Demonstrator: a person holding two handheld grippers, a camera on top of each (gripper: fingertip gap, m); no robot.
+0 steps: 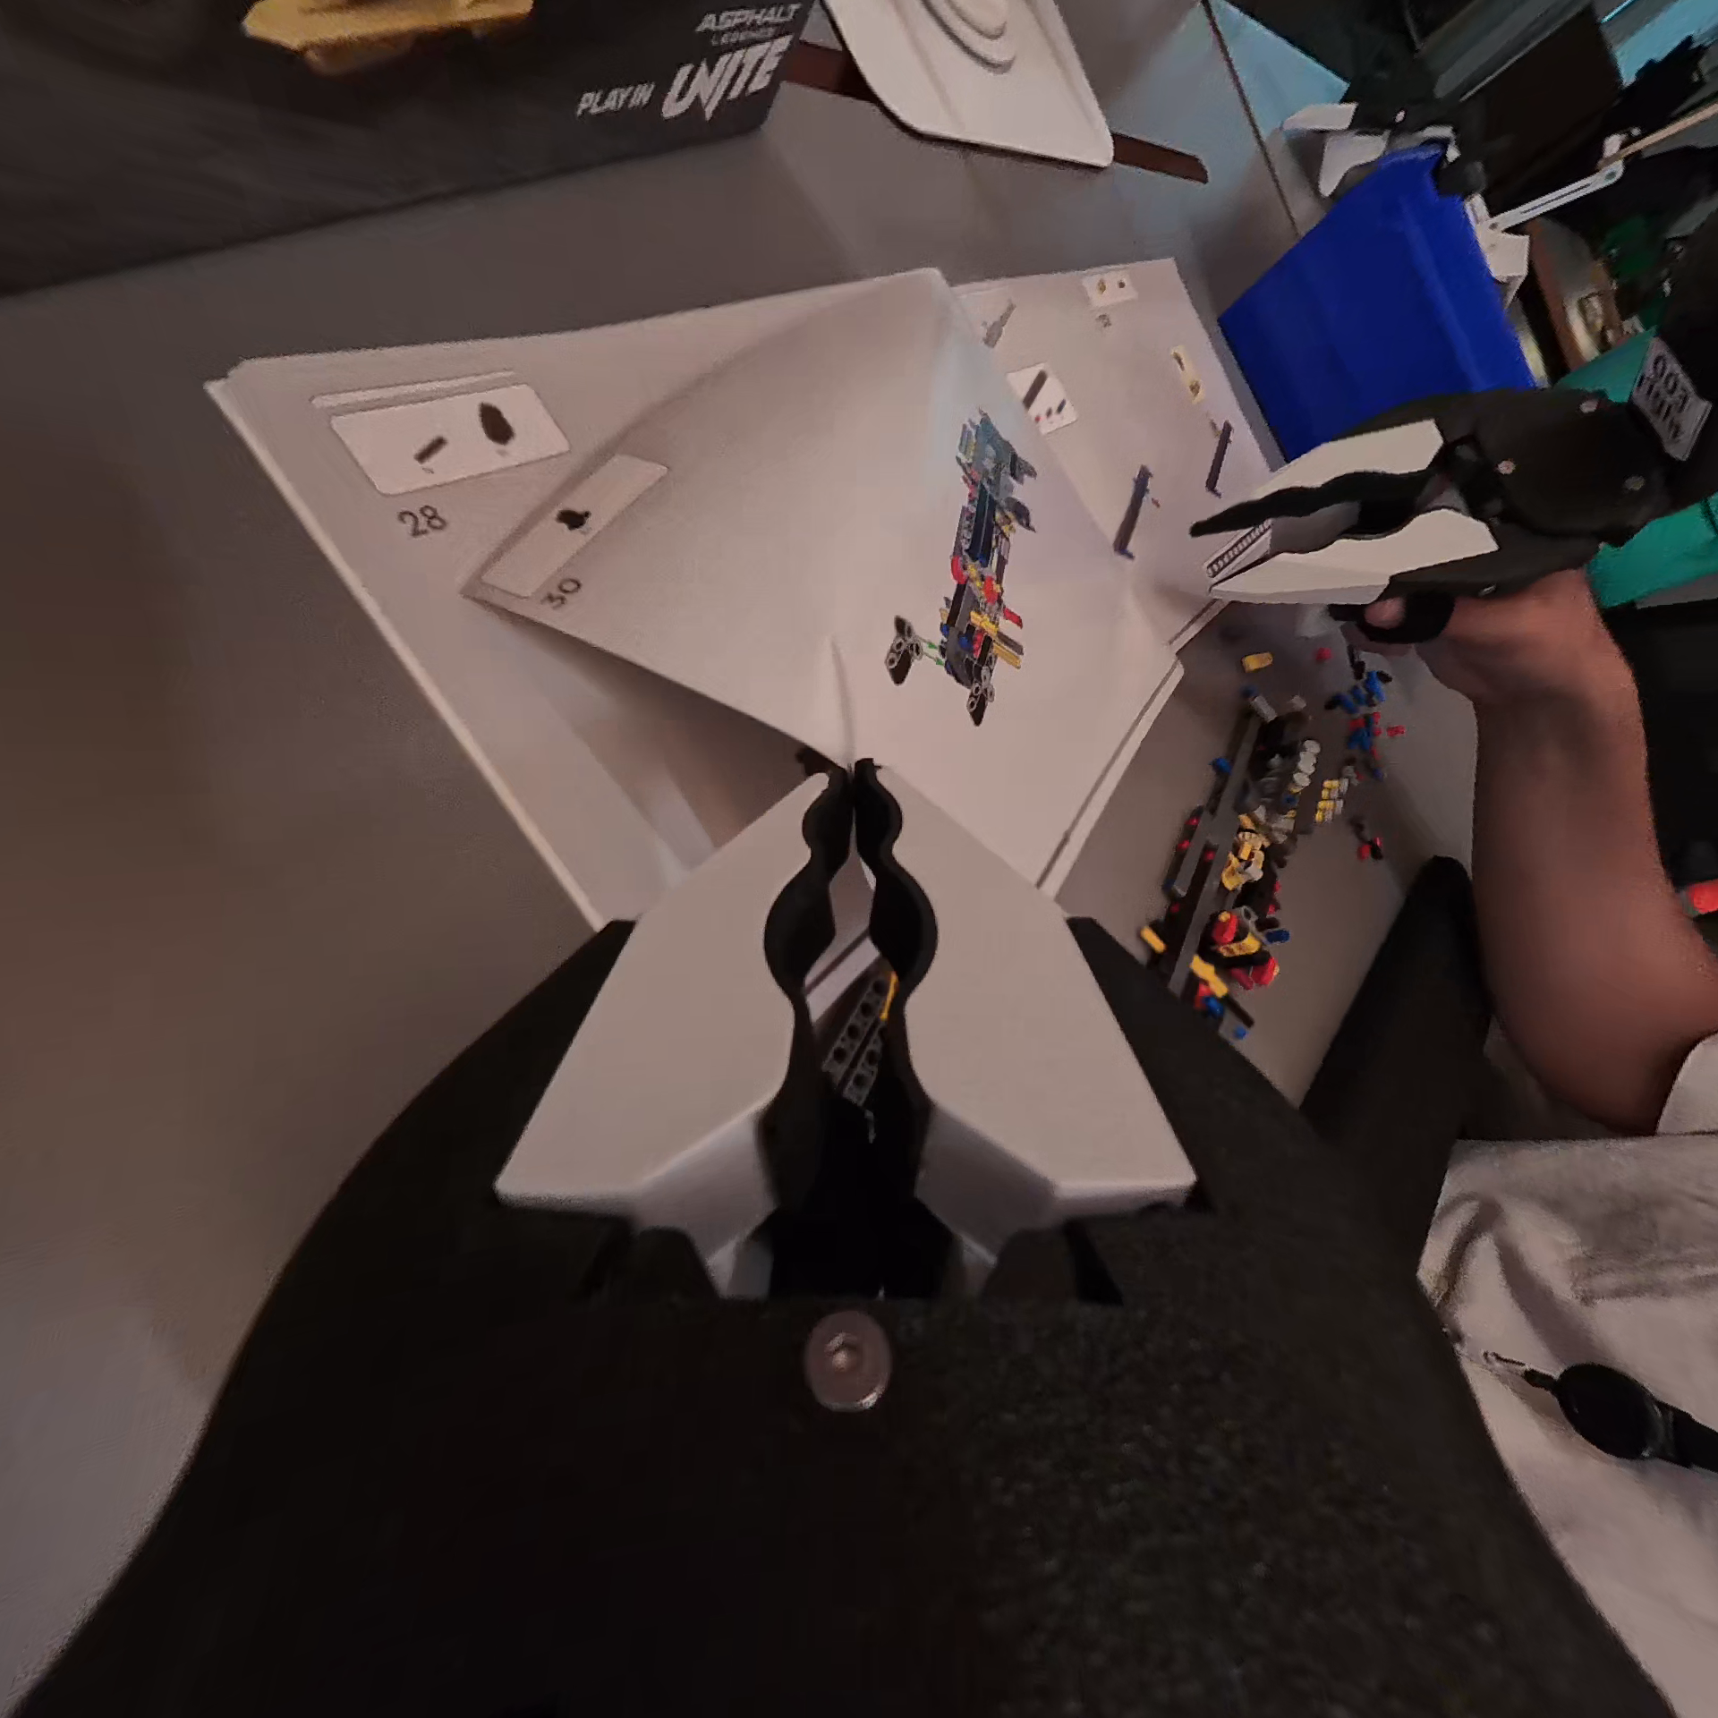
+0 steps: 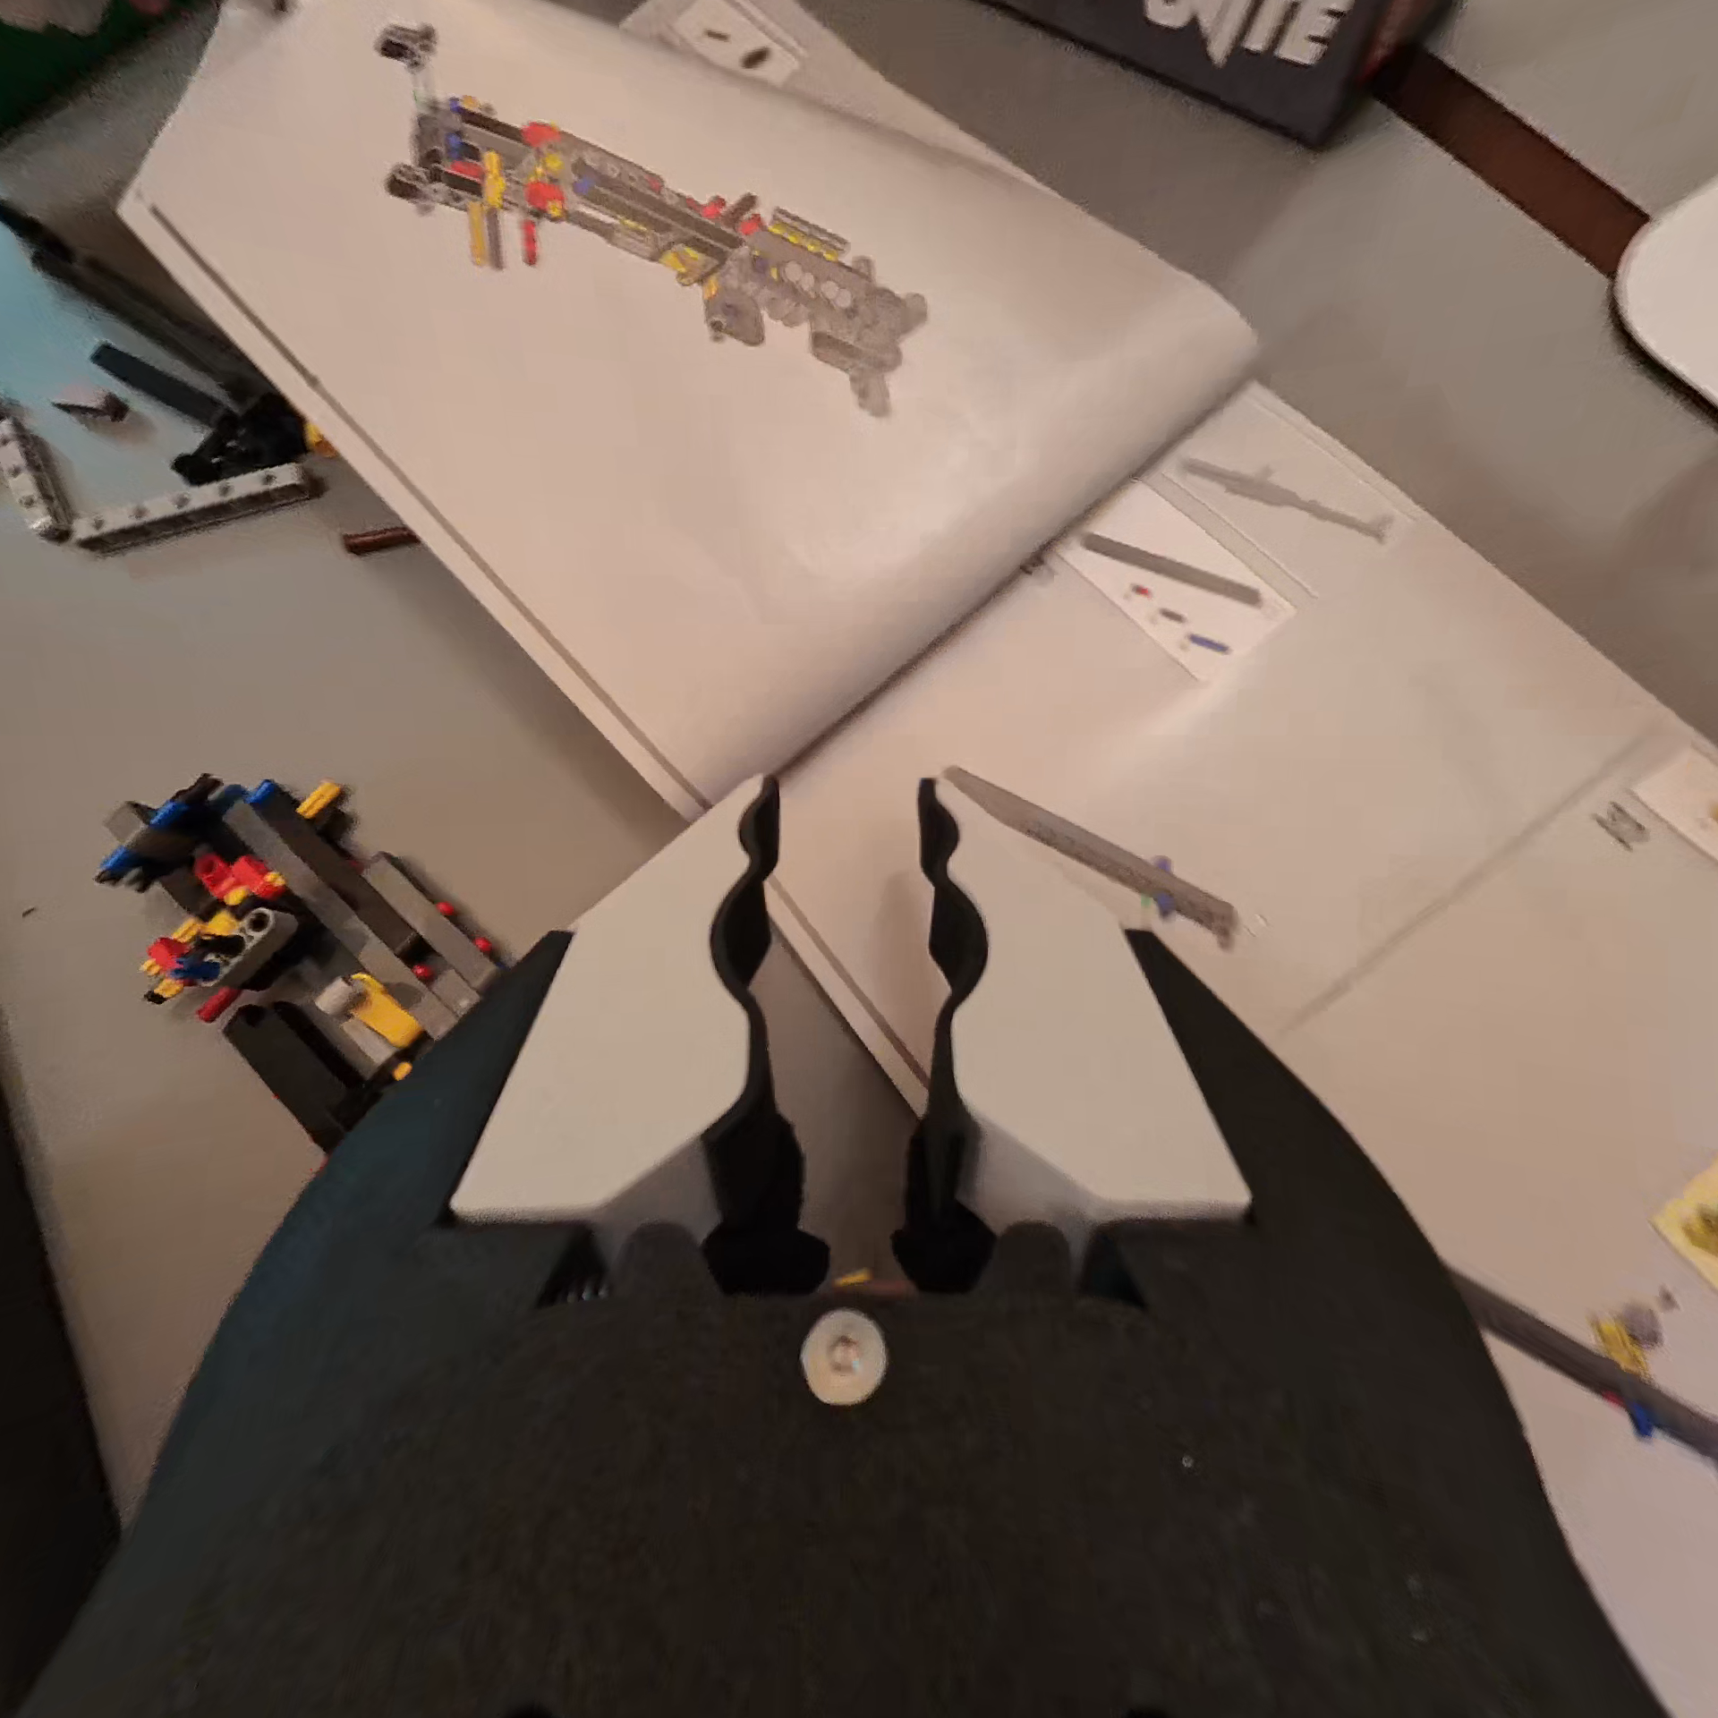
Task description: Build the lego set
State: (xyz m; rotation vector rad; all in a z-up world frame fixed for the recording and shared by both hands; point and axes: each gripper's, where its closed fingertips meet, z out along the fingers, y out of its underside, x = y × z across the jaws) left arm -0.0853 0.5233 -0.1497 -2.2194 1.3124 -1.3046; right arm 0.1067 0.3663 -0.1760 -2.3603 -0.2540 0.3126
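In the left wrist view, the left tongs (image 1: 851, 776) are seen closed, with the black wavy pads pressed together on the lower corner of a lifted white page (image 1: 790, 558) of the open instruction booklet (image 1: 372, 483). The page is held up and bent over the rest of the booklet, and a printed coloured drawing of a long model is seen on it. Through the gap between the pads, lower down, a grey beam with holes (image 1: 860, 1032) is visible below the tongs; whether it is touched by them cannot be told.

To the right of the booklet, on the grey desk (image 1: 186, 744), the partly built lego model (image 1: 1218, 892) is found, a long dark grey frame with red, yellow and blue pins. Small loose pieces (image 1: 1362, 716) are scattered just beside it. Farther to the right, the right tongs (image 1: 1204, 548) are held by a hand (image 1: 1525, 651) over the edge of the booklet.

In the right wrist view, the right tongs (image 2: 846, 790) are seen apart, with nothing between them, above the booklet's right page (image 2: 1301, 837). The lego model (image 2: 279, 930) lies at the left on the desk, and loose grey beams (image 2: 167, 511) are seen farther behind it.

At the far side, a dark cardboard box (image 1: 372, 112) and a blue bin (image 1: 1367, 297) are placed.
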